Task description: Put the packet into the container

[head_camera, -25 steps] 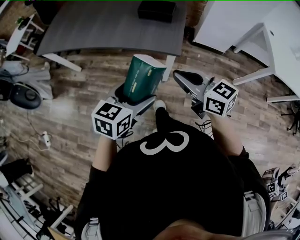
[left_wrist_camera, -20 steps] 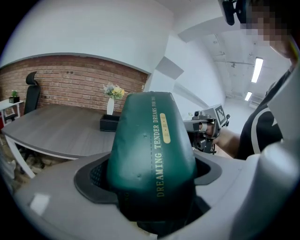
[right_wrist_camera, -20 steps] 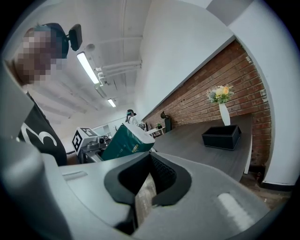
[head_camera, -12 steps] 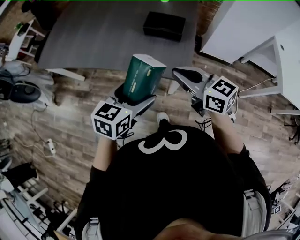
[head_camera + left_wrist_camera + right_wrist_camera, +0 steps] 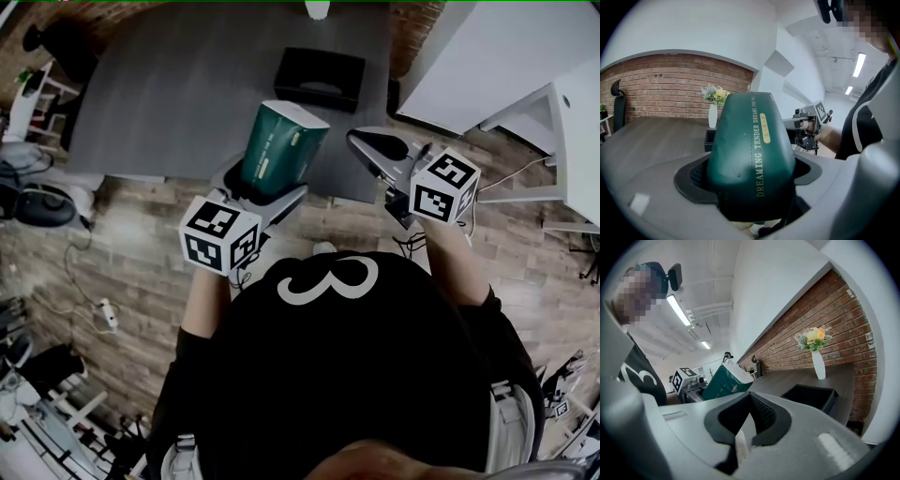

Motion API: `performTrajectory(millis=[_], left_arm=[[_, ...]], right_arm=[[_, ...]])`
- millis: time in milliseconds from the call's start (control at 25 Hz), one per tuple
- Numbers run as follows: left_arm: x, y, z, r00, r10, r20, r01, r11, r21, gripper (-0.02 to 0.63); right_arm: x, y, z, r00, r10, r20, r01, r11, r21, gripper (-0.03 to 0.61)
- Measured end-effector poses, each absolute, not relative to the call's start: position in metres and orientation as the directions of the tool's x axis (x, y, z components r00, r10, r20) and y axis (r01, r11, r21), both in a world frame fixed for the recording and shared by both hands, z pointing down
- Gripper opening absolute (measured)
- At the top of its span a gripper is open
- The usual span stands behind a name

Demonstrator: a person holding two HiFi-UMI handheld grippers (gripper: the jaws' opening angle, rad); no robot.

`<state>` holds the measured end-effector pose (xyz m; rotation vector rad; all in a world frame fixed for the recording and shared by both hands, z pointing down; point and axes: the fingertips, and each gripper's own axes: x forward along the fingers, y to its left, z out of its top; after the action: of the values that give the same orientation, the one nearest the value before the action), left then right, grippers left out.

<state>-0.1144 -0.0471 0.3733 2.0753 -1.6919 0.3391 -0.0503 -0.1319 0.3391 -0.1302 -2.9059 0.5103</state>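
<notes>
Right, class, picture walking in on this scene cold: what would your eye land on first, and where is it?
The dark green packet stands out, held upright in the left hand-held gripper over the near edge of the grey table. Beyond it, an open black container sits on that table. The right hand-held gripper is shut and empty beside the packet.
</notes>
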Motion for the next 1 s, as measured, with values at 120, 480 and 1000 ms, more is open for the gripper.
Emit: performTrajectory(millis=[120, 480, 1000], left_arm=[[-0.120, -0.061, 0.373, 0.243, -0.854, 0.460, -0.968, -0.183, 0.170, 0.474], [-0.148, -0.111, 0.373, 0.337, -0.813, 0.475, -0.941, -0.287, 0.176, 0.474], [-0.189, -0.203, 0.383, 0.440, -0.715, 0.543, -0.871, -0.488, 0.063, 0.472]], right_arm=[[-0.052, -0.143, 0.342, -0.980, 0.097, 0.172, 0.030, 0.934, -0.357, 0.002], [-0.067, -0.181, 0.344, -0.985, -0.025, 0.168, -0.089, 0.919, -0.383, 0.002], [-0.069, -0.238, 0.361, -0.948, -0.253, 0.193, -0.312, 0.857, -0.411, 0.002]])
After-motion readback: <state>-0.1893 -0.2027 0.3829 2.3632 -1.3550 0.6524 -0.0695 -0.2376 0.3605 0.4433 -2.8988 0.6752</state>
